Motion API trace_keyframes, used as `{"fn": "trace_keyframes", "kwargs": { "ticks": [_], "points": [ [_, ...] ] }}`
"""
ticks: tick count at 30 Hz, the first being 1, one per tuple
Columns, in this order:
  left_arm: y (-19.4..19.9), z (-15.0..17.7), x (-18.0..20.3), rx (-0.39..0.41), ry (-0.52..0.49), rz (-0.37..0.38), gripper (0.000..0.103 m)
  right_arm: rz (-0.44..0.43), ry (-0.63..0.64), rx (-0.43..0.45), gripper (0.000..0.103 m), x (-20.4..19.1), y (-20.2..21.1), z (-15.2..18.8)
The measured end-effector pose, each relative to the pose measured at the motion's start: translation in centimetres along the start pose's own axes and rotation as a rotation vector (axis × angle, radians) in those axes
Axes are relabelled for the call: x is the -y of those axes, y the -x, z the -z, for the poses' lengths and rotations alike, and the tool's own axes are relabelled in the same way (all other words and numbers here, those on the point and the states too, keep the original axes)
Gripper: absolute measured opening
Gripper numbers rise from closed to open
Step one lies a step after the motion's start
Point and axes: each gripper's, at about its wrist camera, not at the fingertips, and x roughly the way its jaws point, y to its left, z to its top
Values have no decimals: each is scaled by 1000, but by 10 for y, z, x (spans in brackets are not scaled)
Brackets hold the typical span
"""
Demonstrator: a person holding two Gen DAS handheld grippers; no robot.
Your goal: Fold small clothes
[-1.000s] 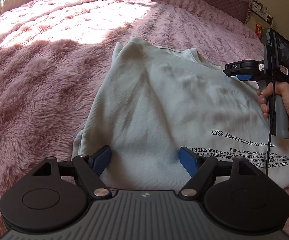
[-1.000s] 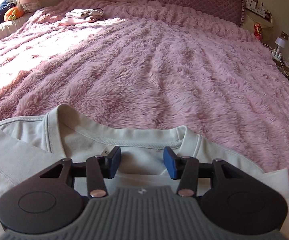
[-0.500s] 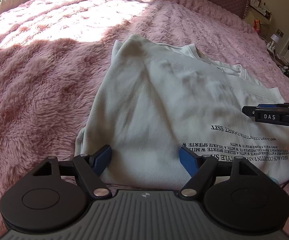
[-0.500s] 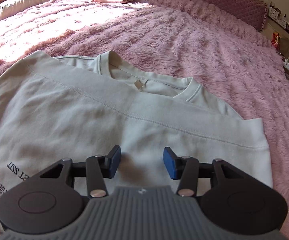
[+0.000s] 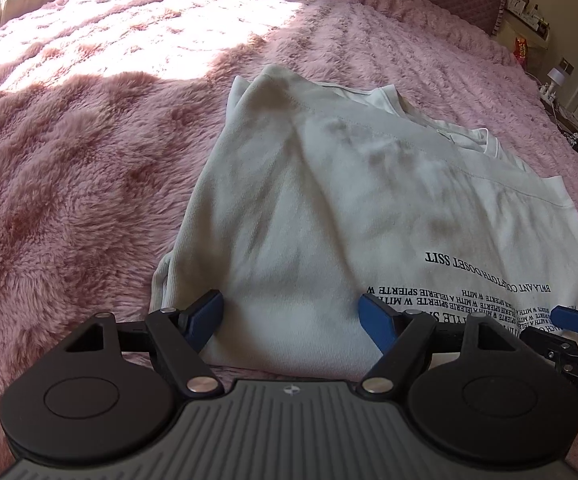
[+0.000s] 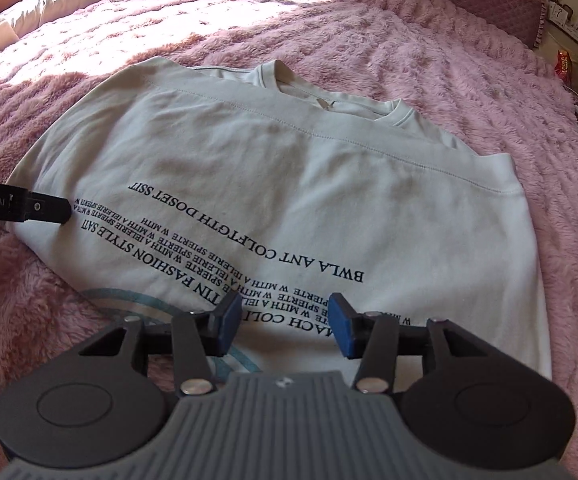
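Your right gripper (image 6: 285, 326) now sits back from collar to hem of the shirt (image 6: 289, 184), fingers part-open, empty; left gripper (image 5: 291, 316) unmoved, wide, empty.

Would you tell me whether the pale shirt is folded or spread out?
Partly folded: the shirt has both sides turned in, straight side edges, and lies flat on the blanket.

The left gripper (image 5: 291, 318) and right gripper (image 6: 285, 326) are each showing a ribbed grey body, black round-ended linkage arms with silver screws, and blue fingertip pads (image 6: 227, 322). White "DAS" lettering is showing on the right gripper's black side.
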Motion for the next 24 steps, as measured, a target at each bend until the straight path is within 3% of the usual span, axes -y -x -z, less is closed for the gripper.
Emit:
{"fn": "trace_keyframes", "kwargs": {
  "ticks": [2, 7, 11, 13, 17, 21, 24],
  "points": [
    [1, 0, -3, 5, 16, 9, 90, -4, 16, 5, 51, -6, 4, 9],
    [3, 0, -8, 0, 21, 30, 90, -11, 17, 0, 51, -15, 9, 30],
    [13, -8, -15, -4, 54, 65, 89, 1, 22, 10, 50, -16, 14, 27],
    [22, -17, -24, 16, 69, 82, 89, 11, 31, 62, 51, -21, 24, 23],
    [29, -40, -51, 39, 97, 60, 89, 26, 253, 217, 53, -64, 44, 25],
    [19, -59, -80, 25, 152, 109, 89, -39, 394, 298, 53, -111, 49, 26],
    [1, -68, -100, -23, 229, 157, 89, -35, 467, 347, 53, -145, 42, 24]
  ]
}}
